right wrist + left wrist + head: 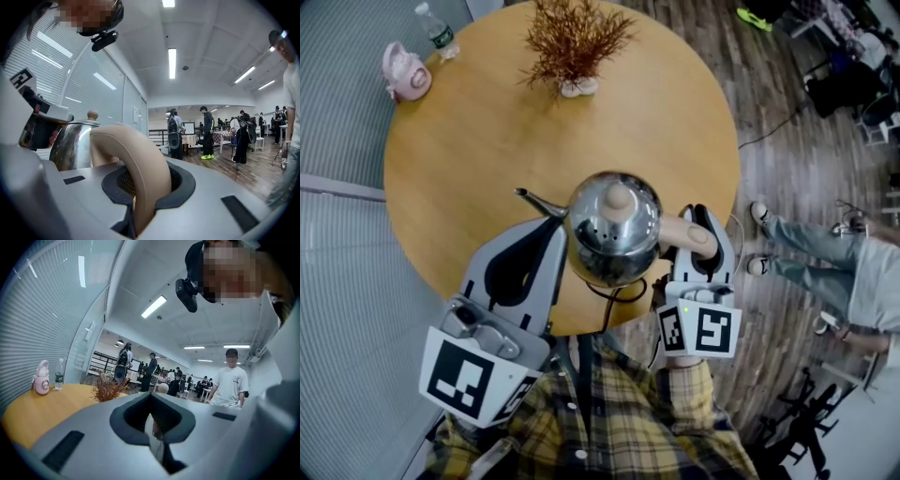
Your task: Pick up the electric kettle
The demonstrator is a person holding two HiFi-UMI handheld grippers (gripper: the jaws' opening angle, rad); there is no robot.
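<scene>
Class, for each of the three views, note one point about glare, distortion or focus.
Head view: bright reflections on the steel kettle. Left gripper view: fisheye curves the blinds; corners go black. Right gripper view: the close handle looks soft, and the ceiling lights blow out white.

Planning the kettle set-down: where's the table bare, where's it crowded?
Bare: the wood band of the table between the dried plant and the kettle, plus the right side past the plant. Crowded: far-left rim, with the pink bottle and water bottle; near edge, under the left tool and right tool.
</scene>
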